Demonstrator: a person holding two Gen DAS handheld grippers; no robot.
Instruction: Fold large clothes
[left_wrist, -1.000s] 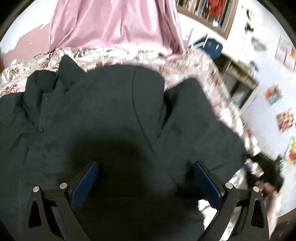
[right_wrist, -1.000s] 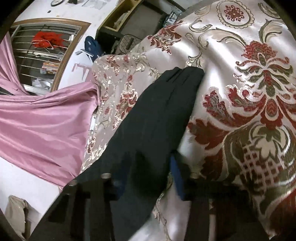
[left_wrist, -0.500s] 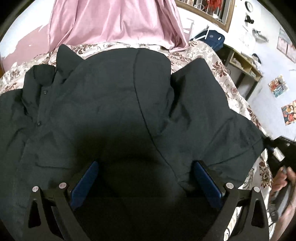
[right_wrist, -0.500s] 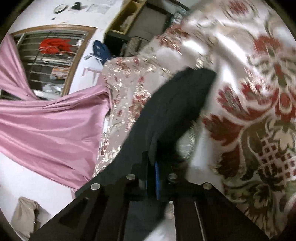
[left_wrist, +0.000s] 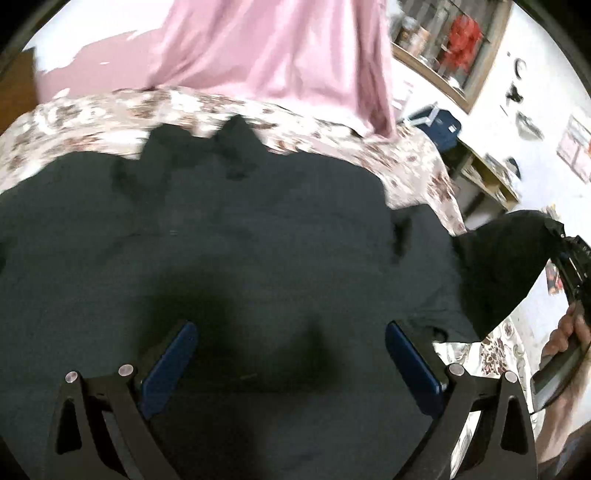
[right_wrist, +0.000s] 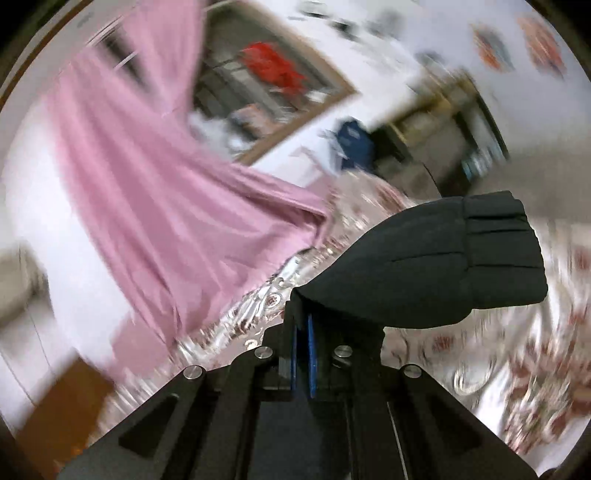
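Dark cloth fills most of the left wrist view: a black shirt (left_wrist: 240, 236) lies spread on a floral bedspread (left_wrist: 406, 166), its collar points toward the far edge of the bed where a pink curtain (left_wrist: 266, 48) hangs down onto the spread. The shirt's long axis runs from the camera away to that collar. Its near side reaches under the left gripper (left_wrist: 288, 354), whose blue-padded jaws stand wide apart above the cloth with nothing pinched between them. At the right, one sleeve (left_wrist: 506, 258) is lifted off the bed and stretches out to the right gripper (left_wrist: 570, 258), with a hand (left_wrist: 565, 332) on its handle below. Bare bedspread shows beyond the collar and in a narrow strip at the right; past the bed's right edge stand a wooden shelf (left_wrist: 487, 177) and a white wall

From the right wrist view, much blurred, the right gripper (right_wrist: 303, 332) has its blue pads pressed together on the edge of the sleeve (right_wrist: 443, 266). The sleeve sticks up and to the right from the jaws, its gathered cuff (right_wrist: 498, 218) at the far end, hanging clear of the bedspread (right_wrist: 498, 369) that lies beneath and to the right. The pink curtain (right_wrist: 147, 192) slants across the left half, a framed window (right_wrist: 273, 85) behind it
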